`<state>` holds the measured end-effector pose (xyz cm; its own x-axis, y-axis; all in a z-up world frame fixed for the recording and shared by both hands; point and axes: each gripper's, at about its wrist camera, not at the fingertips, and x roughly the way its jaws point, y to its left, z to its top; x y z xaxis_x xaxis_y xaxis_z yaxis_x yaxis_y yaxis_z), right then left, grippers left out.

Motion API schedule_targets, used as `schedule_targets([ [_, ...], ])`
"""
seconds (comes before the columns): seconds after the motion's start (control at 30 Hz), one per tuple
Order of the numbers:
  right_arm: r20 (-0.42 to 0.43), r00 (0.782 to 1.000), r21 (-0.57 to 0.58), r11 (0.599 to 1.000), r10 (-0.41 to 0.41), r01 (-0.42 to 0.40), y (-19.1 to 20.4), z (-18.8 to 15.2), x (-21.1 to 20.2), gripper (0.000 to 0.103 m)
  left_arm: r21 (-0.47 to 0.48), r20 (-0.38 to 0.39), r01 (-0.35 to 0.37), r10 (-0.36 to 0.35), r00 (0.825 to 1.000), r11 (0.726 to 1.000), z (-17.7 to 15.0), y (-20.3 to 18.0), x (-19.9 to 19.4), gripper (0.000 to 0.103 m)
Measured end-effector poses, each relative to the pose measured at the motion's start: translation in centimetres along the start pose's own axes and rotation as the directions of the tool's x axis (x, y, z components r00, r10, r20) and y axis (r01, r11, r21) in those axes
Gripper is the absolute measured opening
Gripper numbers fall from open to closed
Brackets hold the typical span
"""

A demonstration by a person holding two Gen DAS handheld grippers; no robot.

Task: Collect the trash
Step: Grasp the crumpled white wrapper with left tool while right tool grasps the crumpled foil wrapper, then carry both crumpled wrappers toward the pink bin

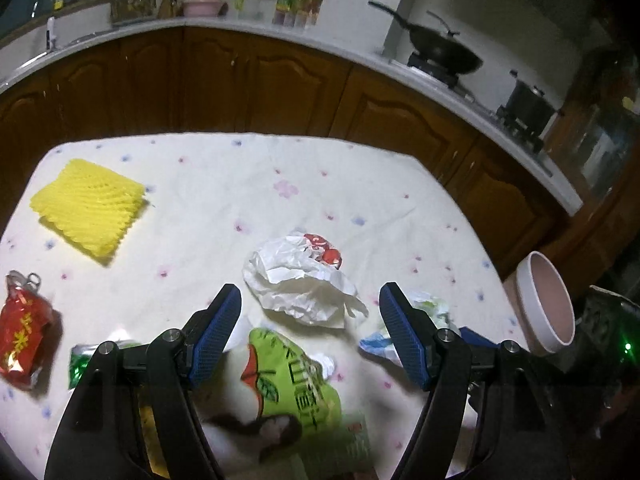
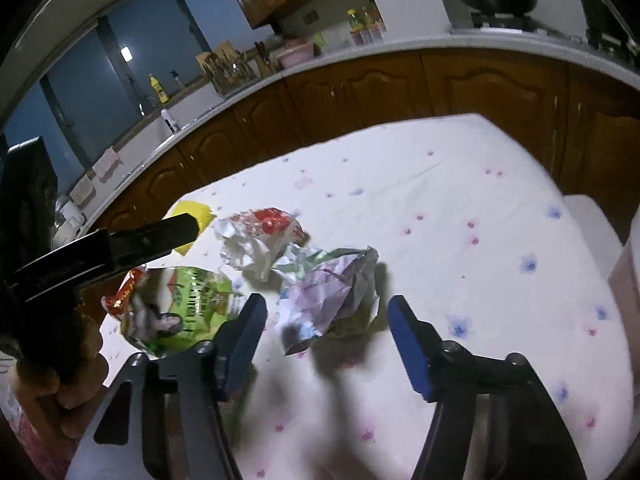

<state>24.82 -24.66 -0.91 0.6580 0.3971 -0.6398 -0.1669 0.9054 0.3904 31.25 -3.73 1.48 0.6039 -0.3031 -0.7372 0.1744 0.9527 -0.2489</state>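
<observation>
Trash lies on a white floral tablecloth (image 1: 224, 184). My left gripper (image 1: 310, 298) is open above a green snack bag (image 1: 296, 396), with a crumpled white and red wrapper (image 1: 304, 280) just ahead between its fingertips. A yellow foam net (image 1: 90, 208), a red packet (image 1: 24, 332) and a small green wrapper (image 1: 80, 360) lie to the left. My right gripper (image 2: 324, 308) is open, just short of a crumpled silvery purple bag (image 2: 332, 292). The white and red wrapper (image 2: 256, 236), the green bag (image 2: 180, 304) and the left gripper (image 2: 120, 248) show beyond.
A pink bin with a white rim (image 1: 548, 304) stands off the table's right edge. Wooden cabinets and a counter (image 1: 280, 36) with a wok (image 1: 444, 52), a pot and bottles run behind the table. A crumpled blue and white wrapper (image 1: 380, 344) lies by the left gripper's right finger.
</observation>
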Motion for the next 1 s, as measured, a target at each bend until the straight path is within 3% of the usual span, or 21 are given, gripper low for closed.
schedule_targets([
  [0.03, -0.009, 1.000, 0.010, 1.000, 0.006, -0.005, -0.3, 0.0, 0.3, 0.050, 0.001, -0.007, 0.003, -0.003, 1.000, 1.000, 0.1, 0.0, 0.4, 0.066],
  [0.1, -0.023, 1.000, 0.029, 0.999, 0.021, -0.020, -0.8, -0.1, 0.7, 0.037, 0.015, -0.024, -0.004, 0.004, 1.000, 1.000, 0.3, -0.2, 1.2, 0.047],
  [0.17, -0.030, 0.999, 0.030, 0.999, 0.024, -0.023, -1.1, -0.2, 0.8, 0.016, 0.018, -0.047, 0.019, -0.019, 0.999, 1.000, 0.5, -0.4, 2.0, 0.024],
  [0.23, -0.021, 1.000, 0.026, 0.999, 0.023, -0.022, -1.1, -0.3, 0.4, 0.016, 0.037, -0.055, 0.027, -0.025, 0.998, 0.999, 0.4, -0.7, 2.3, 0.014],
  [0.33, -0.001, 1.000, 0.018, 1.000, 0.015, -0.015, -1.1, -0.4, -0.5, 0.014, 0.077, -0.040, 0.020, -0.017, 0.999, 0.997, 0.1, -1.4, 2.1, 0.010],
  [0.37, 0.010, 1.000, 0.017, 1.000, 0.011, -0.011, -1.3, -0.5, -1.0, 0.014, 0.082, -0.039, 0.020, -0.017, 0.999, 0.996, 0.0, -1.4, 2.1, 0.002],
  [0.63, 0.074, 0.997, 0.046, 0.999, -0.003, 0.000, -2.8, -0.5, -4.8, 0.014, 0.070, 0.020, 0.048, -0.049, 0.999, 0.996, -0.1, -1.5, -0.3, 0.002],
  [1.0, 0.145, 0.988, 0.091, 0.995, -0.045, 0.032, -4.9, -1.1, -9.8, 0.014, 0.097, 0.080, 0.157, -0.165, 0.983, 0.983, -1.3, -5.0, -4.9, 0.002],
])
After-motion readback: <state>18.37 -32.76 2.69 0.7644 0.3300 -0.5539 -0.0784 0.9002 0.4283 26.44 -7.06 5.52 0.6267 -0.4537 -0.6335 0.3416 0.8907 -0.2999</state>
